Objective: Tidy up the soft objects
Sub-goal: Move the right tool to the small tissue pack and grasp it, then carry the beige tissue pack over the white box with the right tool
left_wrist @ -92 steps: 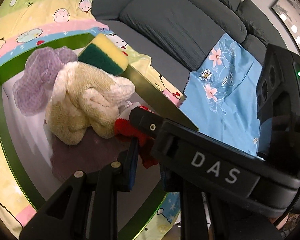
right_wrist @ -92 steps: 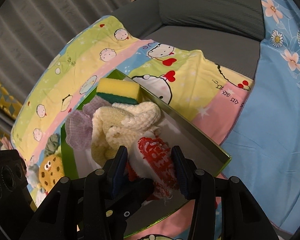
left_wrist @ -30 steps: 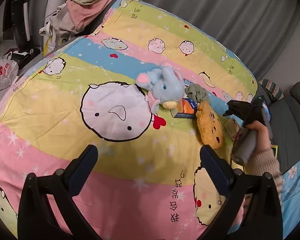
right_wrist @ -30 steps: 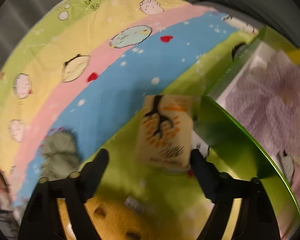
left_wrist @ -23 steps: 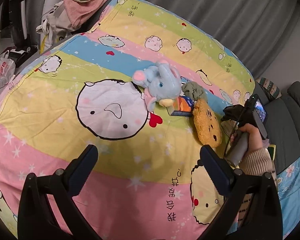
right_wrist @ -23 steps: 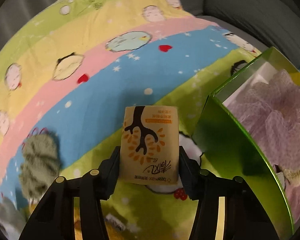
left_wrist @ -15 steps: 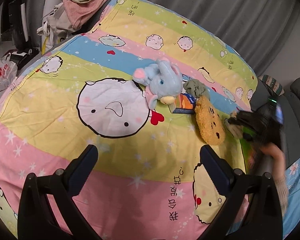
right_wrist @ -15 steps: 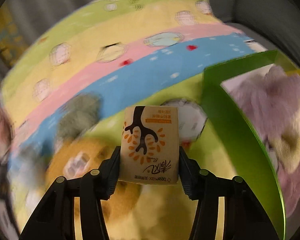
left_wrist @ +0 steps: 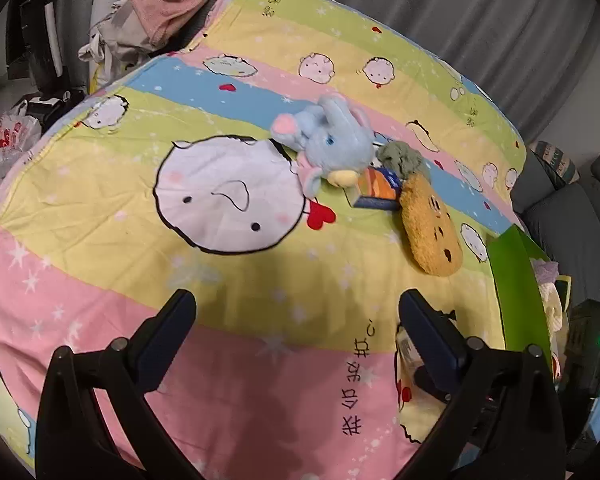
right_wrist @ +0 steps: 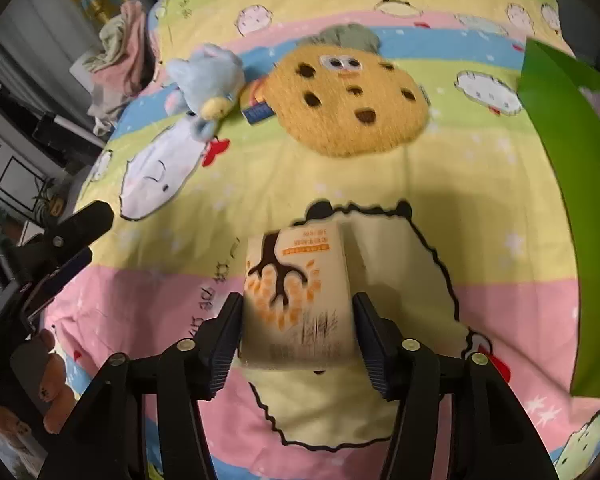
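Observation:
My right gripper (right_wrist: 298,312) is shut on a cream tissue pack (right_wrist: 298,292) with an orange tree print, held low over the cartoon blanket (right_wrist: 340,184). My left gripper (left_wrist: 296,320) is open and empty above the blanket (left_wrist: 220,280). A cookie plush (left_wrist: 430,228) (right_wrist: 346,106), a blue elephant plush (left_wrist: 328,140) (right_wrist: 208,78) and a small blue-orange pack (left_wrist: 374,192) lie together further off. The green box (left_wrist: 516,288) (right_wrist: 560,128) with soft items stands at the right.
A heap of clothes (left_wrist: 168,4) lies past the blanket's far left edge. A grey sofa (left_wrist: 572,220) is behind the box. My left gripper also shows at the left of the right wrist view (right_wrist: 60,248).
The right gripper took the tissue pack from beside the box and has swung it left and down toward the blanket's near part. The left gripper has stayed open and nearly still.

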The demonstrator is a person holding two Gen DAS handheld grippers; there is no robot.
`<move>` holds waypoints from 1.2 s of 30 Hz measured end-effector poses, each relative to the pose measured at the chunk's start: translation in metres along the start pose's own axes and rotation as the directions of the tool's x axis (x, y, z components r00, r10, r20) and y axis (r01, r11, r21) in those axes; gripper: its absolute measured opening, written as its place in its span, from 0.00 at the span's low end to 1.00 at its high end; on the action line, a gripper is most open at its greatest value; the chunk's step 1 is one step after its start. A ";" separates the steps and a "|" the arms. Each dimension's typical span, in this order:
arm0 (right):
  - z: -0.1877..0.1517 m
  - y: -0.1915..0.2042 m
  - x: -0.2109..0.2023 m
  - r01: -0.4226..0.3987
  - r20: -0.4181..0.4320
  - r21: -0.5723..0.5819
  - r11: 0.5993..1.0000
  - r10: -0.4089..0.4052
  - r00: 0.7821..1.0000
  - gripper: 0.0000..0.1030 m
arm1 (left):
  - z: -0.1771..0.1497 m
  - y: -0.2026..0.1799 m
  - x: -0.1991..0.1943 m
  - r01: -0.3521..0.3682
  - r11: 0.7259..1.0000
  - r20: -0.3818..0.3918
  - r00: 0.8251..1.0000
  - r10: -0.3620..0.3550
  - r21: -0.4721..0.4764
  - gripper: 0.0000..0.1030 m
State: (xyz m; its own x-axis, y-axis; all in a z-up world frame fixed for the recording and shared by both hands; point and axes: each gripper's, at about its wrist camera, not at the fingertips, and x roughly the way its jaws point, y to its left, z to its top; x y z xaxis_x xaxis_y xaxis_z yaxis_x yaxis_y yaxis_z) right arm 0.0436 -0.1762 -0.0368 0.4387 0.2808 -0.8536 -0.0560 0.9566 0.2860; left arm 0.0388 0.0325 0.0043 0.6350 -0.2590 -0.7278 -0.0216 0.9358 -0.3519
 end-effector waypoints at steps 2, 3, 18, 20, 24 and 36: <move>0.000 -0.005 -0.006 -0.028 0.019 0.019 0.999 0.028 0.999 0.70 | -0.003 -0.002 0.000 0.016 1.000 -0.007 1.000 -0.016 0.000 0.98; 0.001 -0.008 -0.011 -0.043 0.037 0.030 0.999 0.042 0.998 0.73 | -0.004 -0.004 0.000 0.030 1.000 -0.013 0.999 -0.030 0.003 0.97; 0.009 -0.036 -0.015 -0.202 0.075 0.141 0.969 0.193 0.978 0.47 | -0.045 -0.061 0.029 0.334 0.941 -0.265 0.913 -0.310 0.052 0.42; 0.008 -0.038 -0.009 -0.209 0.059 0.154 0.966 0.202 0.978 0.47 | -0.049 -0.066 0.033 0.344 0.937 -0.282 0.907 -0.314 0.064 0.34; 0.007 -0.044 0.001 -0.216 0.030 0.179 0.960 0.214 0.976 0.42 | -0.057 -0.074 0.038 0.357 0.930 -0.303 0.899 -0.317 0.087 0.25; 0.010 -0.069 -0.078 -0.202 0.270 0.184 0.962 0.148 0.951 0.42 | -0.050 -0.146 -0.010 0.436 0.838 -0.136 0.900 -0.415 0.329 0.25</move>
State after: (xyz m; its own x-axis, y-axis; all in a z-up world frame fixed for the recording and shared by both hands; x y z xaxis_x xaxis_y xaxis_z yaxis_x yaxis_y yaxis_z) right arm 0.0225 -0.2651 0.0150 0.6512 0.3879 -0.6522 0.0225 0.8492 0.5276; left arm -0.0030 -0.1135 0.0332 0.4751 -0.6539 -0.5888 0.5128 0.7496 -0.4186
